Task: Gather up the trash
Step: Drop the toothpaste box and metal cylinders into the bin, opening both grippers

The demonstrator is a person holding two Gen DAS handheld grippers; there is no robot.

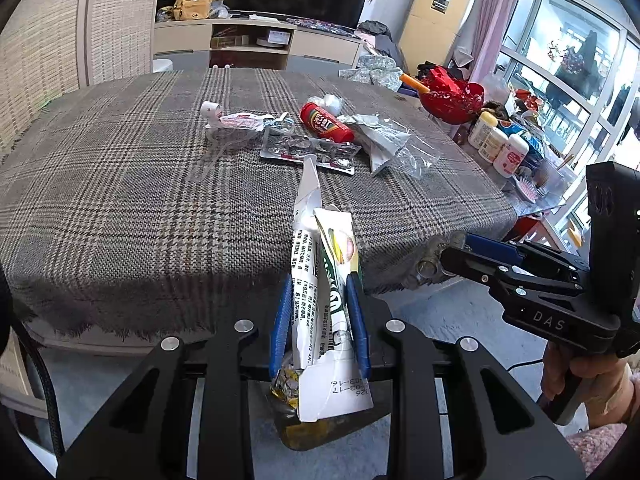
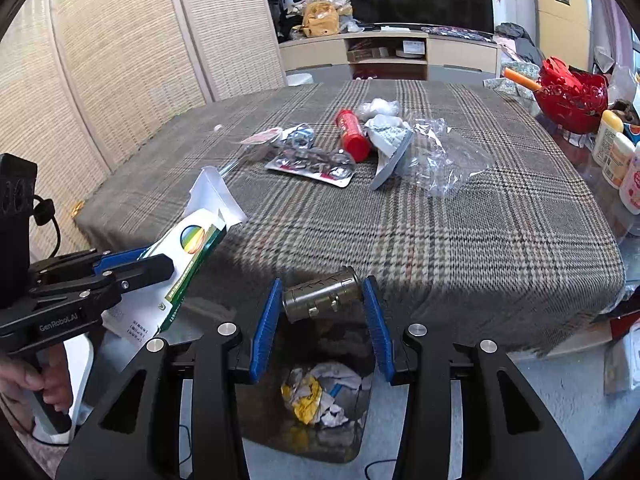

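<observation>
Left wrist view: the left tongs [image 1: 320,312] are clamped on a flattened white-and-green carton [image 1: 320,280], blue pads pressed to its two long edges. The carton's long axis runs along the fingers, its open flap end pointing forward and up toward the table [image 1: 120,200], its printed end hanging back over the bin [image 1: 296,428] below. To the right, the right tongs [image 1: 436,260] reach in sideways with a metal tube [image 1: 426,266] at their tips.

Right wrist view: at left, the left tongs [image 2: 160,264] hold the carton [image 2: 188,256] tilted, flap end up and toward the table [image 2: 480,240]. At center, the right tongs [image 2: 324,304] grip the brass-coloured metal tube [image 2: 322,294] across its ends; its long axis lies crosswise between the pads, slightly raised at the right. The tube sits directly above the bin [image 2: 312,432], which contains crumpled white and yellow wrappers.

On the table beyond, left to right: a blister pack [image 2: 312,164], a red tube [image 2: 352,136] pointing away from the camera, a grey-white pouch [image 2: 388,140], and clear plastic film [image 2: 444,156]. At far right stands a red bowl [image 2: 572,96].
</observation>
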